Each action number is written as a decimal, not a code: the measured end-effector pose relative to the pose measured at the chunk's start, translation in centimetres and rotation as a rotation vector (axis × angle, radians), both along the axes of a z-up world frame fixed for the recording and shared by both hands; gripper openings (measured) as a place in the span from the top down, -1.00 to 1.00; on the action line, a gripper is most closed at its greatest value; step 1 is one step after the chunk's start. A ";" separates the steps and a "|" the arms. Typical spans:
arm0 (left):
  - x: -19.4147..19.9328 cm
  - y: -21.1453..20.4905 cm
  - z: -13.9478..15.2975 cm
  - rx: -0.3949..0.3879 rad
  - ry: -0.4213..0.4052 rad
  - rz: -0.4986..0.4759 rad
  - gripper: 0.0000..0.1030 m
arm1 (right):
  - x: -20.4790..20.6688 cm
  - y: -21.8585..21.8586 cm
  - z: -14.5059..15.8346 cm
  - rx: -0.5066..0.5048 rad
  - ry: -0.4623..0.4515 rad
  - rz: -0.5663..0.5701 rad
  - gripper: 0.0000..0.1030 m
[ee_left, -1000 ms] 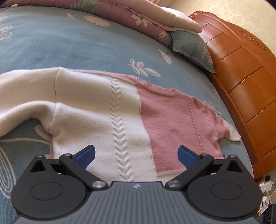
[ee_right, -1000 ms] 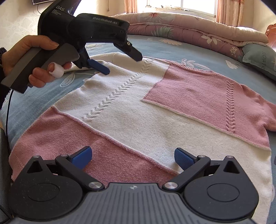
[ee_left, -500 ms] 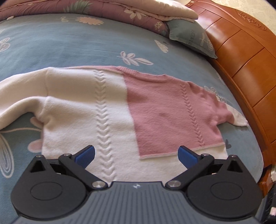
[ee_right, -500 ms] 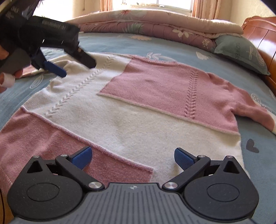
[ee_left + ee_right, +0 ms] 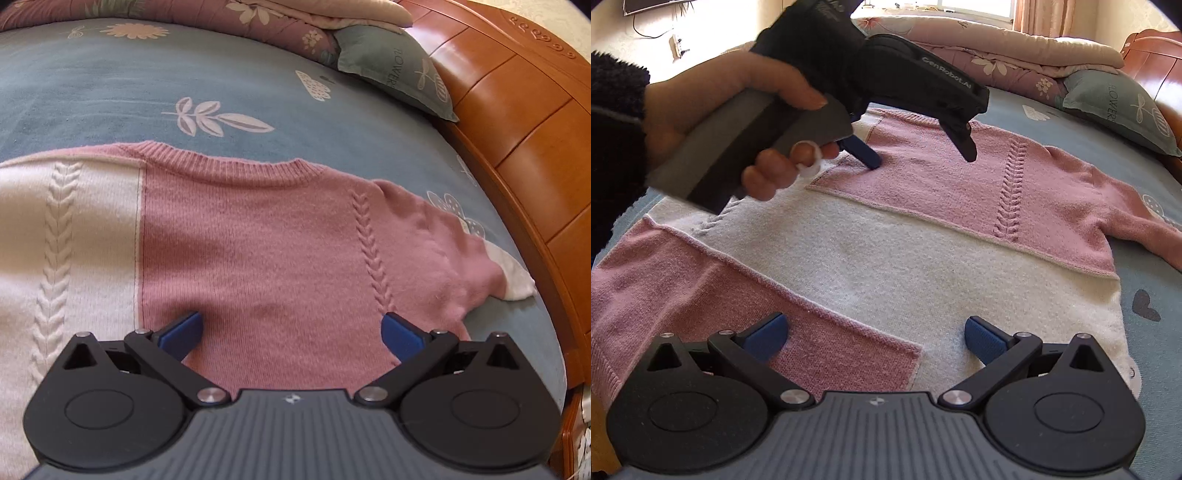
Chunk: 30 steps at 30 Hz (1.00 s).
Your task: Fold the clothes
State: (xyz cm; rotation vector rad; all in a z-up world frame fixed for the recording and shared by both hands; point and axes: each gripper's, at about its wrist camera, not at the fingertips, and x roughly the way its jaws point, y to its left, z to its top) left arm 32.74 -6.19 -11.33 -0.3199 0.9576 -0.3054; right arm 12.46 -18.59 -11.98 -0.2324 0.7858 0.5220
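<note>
A pink and cream knitted sweater lies flat on the blue bedspread, its collar toward the far side and one pink sleeve stretched toward the headboard. My left gripper is open just over the pink chest panel. Seen from the right wrist view, that left gripper hovers low above the chest panel near the collar, held by a hand. My right gripper is open above the sweater's hem, with nothing between its blue pads.
A wooden headboard runs along the right. A grey-green pillow and a folded floral quilt lie at the far end of the bed. The blue bedspread stretches beyond the collar.
The left gripper has moved right and lower, from over the cream half to over the pink chest panel. The right gripper stays near the hem, still open.
</note>
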 end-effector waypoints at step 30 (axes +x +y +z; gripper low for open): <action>-21.6 9.2 -0.2 -0.039 -0.126 0.112 -0.98 | 0.6 -0.1 -0.1 0.012 0.019 0.011 -1.00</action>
